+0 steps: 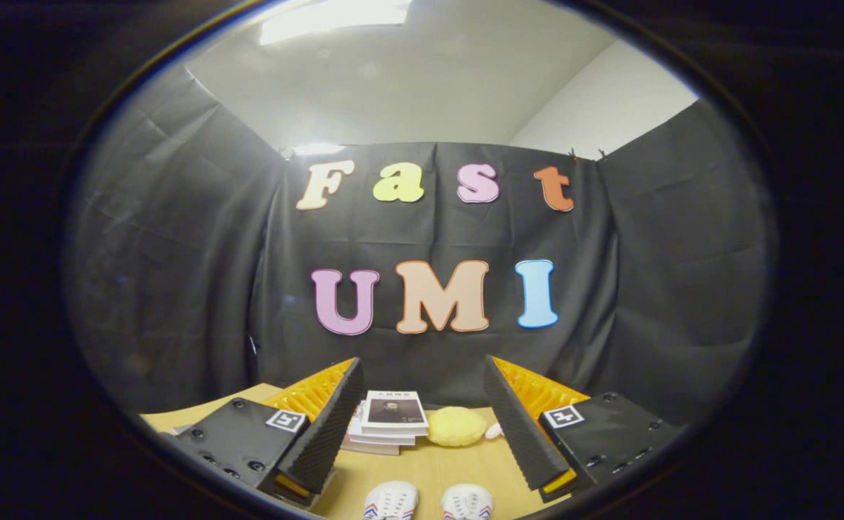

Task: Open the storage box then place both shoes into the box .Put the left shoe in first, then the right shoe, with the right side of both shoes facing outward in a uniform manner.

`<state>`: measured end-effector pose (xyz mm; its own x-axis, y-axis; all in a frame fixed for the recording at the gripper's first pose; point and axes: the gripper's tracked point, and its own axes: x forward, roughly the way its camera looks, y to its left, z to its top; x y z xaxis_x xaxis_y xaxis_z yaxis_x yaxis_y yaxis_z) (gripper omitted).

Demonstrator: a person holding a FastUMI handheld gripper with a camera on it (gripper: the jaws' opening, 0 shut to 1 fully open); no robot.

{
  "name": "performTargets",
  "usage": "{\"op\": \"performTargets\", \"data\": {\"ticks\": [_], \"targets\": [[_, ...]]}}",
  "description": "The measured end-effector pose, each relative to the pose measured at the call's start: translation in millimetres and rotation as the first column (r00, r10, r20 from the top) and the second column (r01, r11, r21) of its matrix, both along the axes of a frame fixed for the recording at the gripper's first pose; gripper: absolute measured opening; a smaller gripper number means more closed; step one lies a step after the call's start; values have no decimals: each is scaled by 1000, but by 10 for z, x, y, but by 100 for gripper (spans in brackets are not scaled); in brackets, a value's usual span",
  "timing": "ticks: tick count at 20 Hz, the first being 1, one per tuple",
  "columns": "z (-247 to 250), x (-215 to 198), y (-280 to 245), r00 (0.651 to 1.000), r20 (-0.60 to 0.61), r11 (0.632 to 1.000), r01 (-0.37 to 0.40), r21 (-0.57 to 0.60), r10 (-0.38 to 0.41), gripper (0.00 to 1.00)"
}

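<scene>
My gripper (pixel 422 375) is held high above the wooden table (pixel 422 469), its two black-padded fingers (pixel 324 426) spread wide apart with nothing between them. Below and between the fingers, the toes of two white shoes show side by side, the left one (pixel 390 500) and the right one (pixel 467 502), both with red and blue stripes. Their heels are cut off from sight. The gripper touches neither shoe.
Beyond the shoes, a stack of books (pixel 385 422) lies near the black cloth wall. A yellow round sponge-like pad (pixel 456 426) sits just right of the books, with a small pink thing (pixel 494 431) beside it.
</scene>
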<state>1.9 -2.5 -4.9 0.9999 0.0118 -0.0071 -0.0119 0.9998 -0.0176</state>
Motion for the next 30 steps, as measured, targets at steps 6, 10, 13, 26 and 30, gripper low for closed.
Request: {"op": "performTargets", "data": {"ticks": [6,10,13,26,30], "targets": [[-6,-13,-12,1000,-1,1000,-5,-6,5,100],[-44,-13,55,1000,-4,999,-30,15,30,100],[-128,-43,132,998,-24,996,-59,62,61,100],[-959,-181,615,914,-265,874,-159,459,306,100],[-1309,-252,690,858,-355,785,-86,614,372,100]]}}
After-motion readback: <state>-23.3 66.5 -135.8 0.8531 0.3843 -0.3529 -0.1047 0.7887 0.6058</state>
